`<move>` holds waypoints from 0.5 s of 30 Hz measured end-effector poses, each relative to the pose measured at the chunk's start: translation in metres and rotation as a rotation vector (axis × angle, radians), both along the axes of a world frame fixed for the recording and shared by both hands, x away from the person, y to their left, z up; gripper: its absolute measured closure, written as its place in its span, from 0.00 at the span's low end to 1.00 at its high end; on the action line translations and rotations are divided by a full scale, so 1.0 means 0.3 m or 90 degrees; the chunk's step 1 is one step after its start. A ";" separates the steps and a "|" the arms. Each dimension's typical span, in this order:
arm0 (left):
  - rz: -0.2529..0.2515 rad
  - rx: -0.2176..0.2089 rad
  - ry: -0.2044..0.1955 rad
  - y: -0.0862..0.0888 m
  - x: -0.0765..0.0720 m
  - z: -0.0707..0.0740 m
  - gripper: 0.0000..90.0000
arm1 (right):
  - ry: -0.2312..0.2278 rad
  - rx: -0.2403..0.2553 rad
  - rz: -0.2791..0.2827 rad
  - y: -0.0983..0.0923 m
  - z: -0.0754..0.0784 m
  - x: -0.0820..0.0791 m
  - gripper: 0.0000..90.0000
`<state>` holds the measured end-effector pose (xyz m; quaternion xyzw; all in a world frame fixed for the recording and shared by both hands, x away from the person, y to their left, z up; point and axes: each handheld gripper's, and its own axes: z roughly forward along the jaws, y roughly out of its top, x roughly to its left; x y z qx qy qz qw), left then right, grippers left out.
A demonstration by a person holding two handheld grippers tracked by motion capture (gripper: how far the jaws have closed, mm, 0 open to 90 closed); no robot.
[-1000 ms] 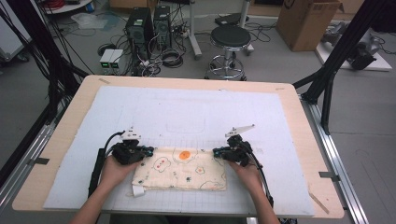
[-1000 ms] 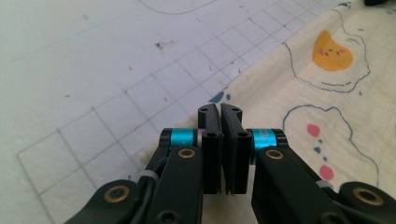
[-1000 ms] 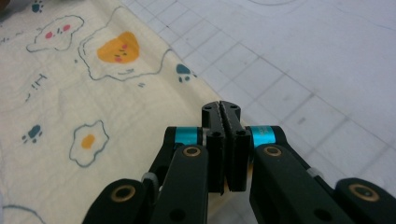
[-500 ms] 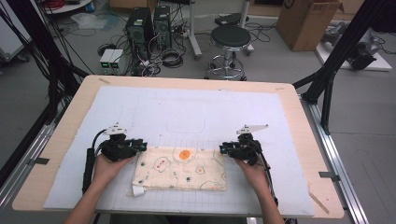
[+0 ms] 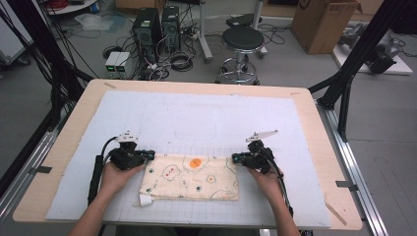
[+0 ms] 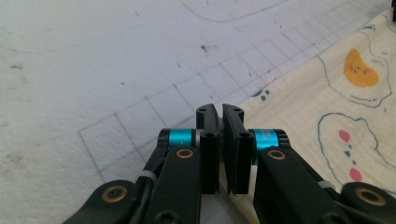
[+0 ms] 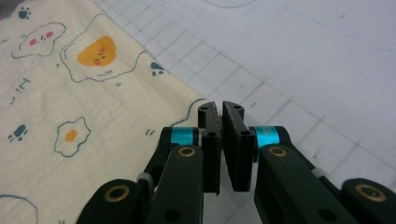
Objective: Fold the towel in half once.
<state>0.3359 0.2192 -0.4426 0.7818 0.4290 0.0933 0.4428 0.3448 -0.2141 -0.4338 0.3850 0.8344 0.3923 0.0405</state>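
Left claw low over the bench, jaws pointing toward the right claw. In the left gripper view the two jaws sit pressed nearly together, a thin slit between them; whether any cloth edge is caught in that slit cannot be told.

Patterned cloth lies flat on the white gridded mat, spread between the two claws. Its upper left corner is at the left claw's tips, its upper right corner at the right claw's tips. Print: fried eggs, small paw marks, one solid orange blob near the far edge, roughly midway between the claws.

Right gripper view: jaws likewise closed to a narrow gap, the cloth corner just ahead and to the left of the tips. Grip on cloth not confirmable.

A hand behind the left claw, another hand behind the right claw, forearms toward the near bench edge.
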 end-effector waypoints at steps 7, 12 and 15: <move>0.020 -0.029 -0.011 -0.009 0.030 0.011 0.95 | -0.017 -0.004 -0.018 -0.024 0.023 0.022 0.96; 0.029 -0.030 -0.018 -0.043 0.073 0.024 0.95 | -0.018 -0.011 -0.050 -0.040 0.015 0.058 0.96; 0.035 -0.041 -0.014 -0.042 0.083 0.018 0.94 | -0.010 0.002 -0.050 -0.043 0.000 0.060 0.93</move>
